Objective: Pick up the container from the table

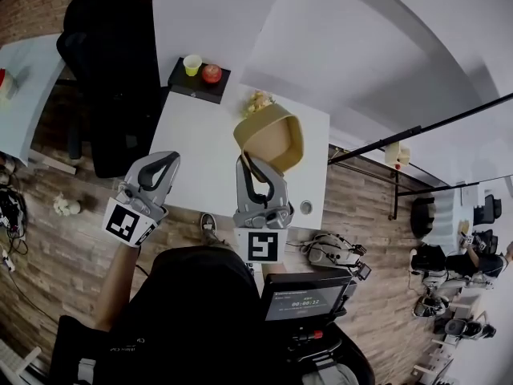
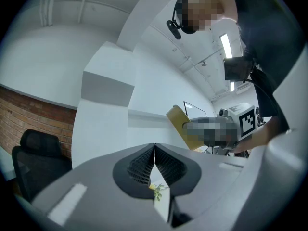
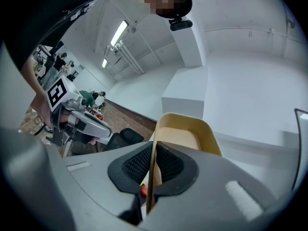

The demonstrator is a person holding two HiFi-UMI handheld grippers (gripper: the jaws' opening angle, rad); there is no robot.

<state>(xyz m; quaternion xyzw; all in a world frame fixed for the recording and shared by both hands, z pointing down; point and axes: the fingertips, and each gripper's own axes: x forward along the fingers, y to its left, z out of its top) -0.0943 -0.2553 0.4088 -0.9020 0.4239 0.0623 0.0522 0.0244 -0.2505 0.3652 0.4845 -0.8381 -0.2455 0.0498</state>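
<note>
The container (image 1: 272,137) is a tan, rounded-square tub, tilted and held up over the white table (image 1: 196,147). My right gripper (image 1: 245,162) is shut on its near rim; in the right gripper view the thin wall (image 3: 153,177) runs between the ribbed pads, with the tub's hollow (image 3: 185,138) beyond my right gripper (image 3: 153,163). My left gripper (image 1: 166,164) hovers at the table's left edge, apart from the container. Its pads meet with nothing between them (image 2: 154,154). From the left gripper view the container (image 2: 177,120) shows to the right.
At the table's far end, a black tray (image 1: 198,85) carries a yellow cup (image 1: 191,64) and a red apple (image 1: 211,73). A small flower sprig (image 1: 259,100) lies behind the container. A black chair (image 1: 112,70) stands left; a small round disc (image 1: 305,208) sits near the right front corner.
</note>
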